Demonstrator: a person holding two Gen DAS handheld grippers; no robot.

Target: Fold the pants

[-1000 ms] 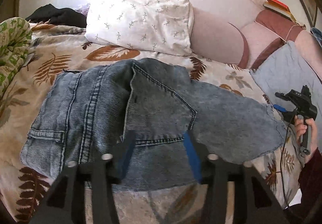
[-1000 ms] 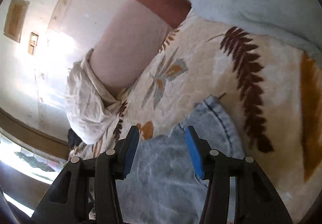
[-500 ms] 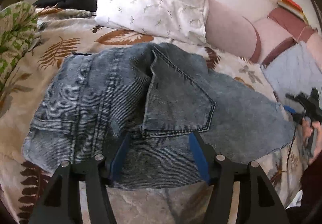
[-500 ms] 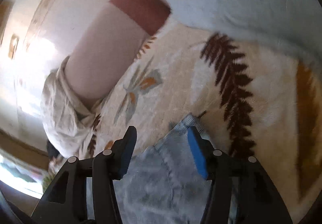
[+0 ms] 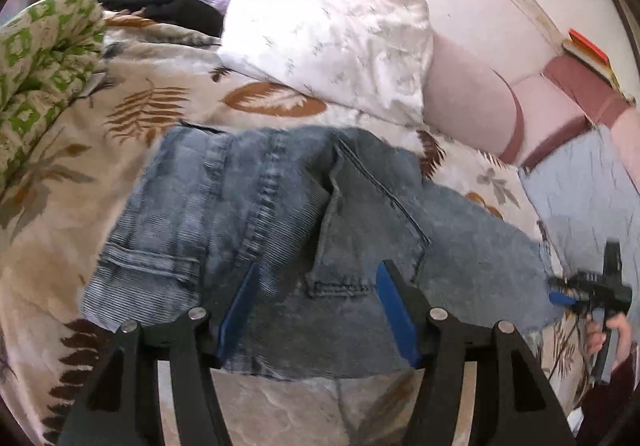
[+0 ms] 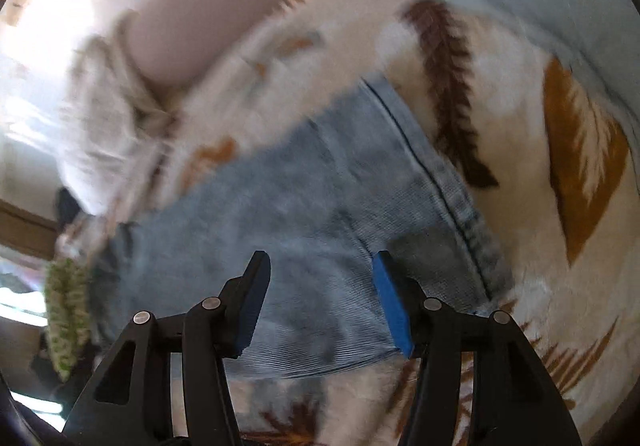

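Note:
Faded blue denim pants [image 5: 280, 230] lie folded lengthwise across the leaf-print bedspread [image 5: 60, 230], waistband at the left, back pocket on top, leg running right. My left gripper [image 5: 316, 282] is open and empty, hovering over the near edge by the pocket. My right gripper [image 6: 318, 274] is open and empty above the leg end of the pants [image 6: 320, 197]; the hem seam [image 6: 440, 181] lies just to its right. It also shows in the left wrist view [image 5: 588, 292], at the hem end, held by a hand.
A white floral pillow [image 5: 336, 41] and a pink bolster [image 5: 468, 109] lie behind the pants. A green patterned quilt [image 5: 36, 65] sits far left, dark clothing [image 5: 168, 5] at the back, a pale blue cloth [image 5: 584, 181] at the right, books [image 5: 588, 53] on the headboard.
Both grippers have stayed open. The left gripper moved closer over the pants. The right gripper swung over the leg end, so more denim fills its view; that frame is motion-blurred.

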